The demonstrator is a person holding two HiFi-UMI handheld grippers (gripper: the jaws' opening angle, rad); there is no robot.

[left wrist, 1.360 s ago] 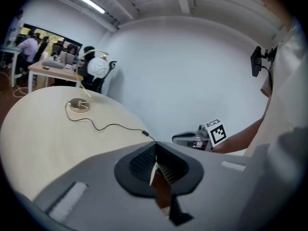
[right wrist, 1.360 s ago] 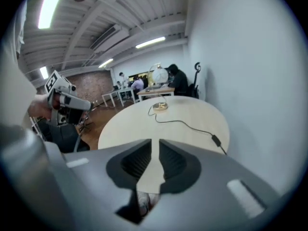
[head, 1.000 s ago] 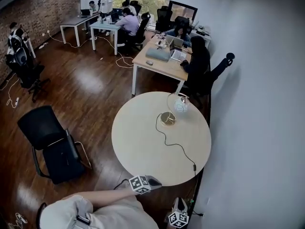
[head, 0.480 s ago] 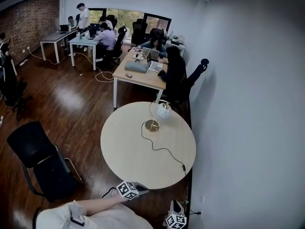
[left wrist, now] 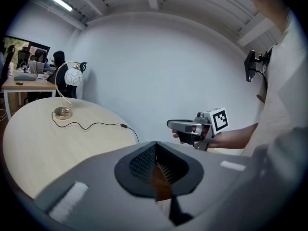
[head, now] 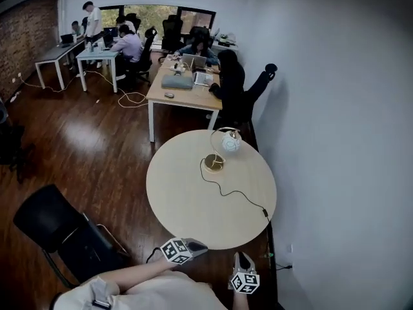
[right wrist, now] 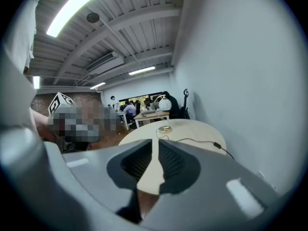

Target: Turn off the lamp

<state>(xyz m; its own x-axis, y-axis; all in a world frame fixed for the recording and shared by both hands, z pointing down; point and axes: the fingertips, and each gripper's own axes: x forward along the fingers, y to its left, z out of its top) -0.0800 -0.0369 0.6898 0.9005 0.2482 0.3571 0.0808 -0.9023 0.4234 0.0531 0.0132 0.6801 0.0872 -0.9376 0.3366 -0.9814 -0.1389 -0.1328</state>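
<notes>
Left gripper (head: 202, 245) is sitting shut and empty, right gripper (head: 240, 257) a slit apart and empty, both hanging off the near rim of the table (head: 174, 199).
Lamp (head: 223, 148) is standing at the far side, its cord (head: 226, 190) trailing to what looks like an inline switch (head: 264, 210) right by the right rim. Probably pressing that straight down with the right gripper, so it isn't sliding off. Wall is crowding the right; the left is lying open, chair (head: 58, 231) well apart.
</notes>
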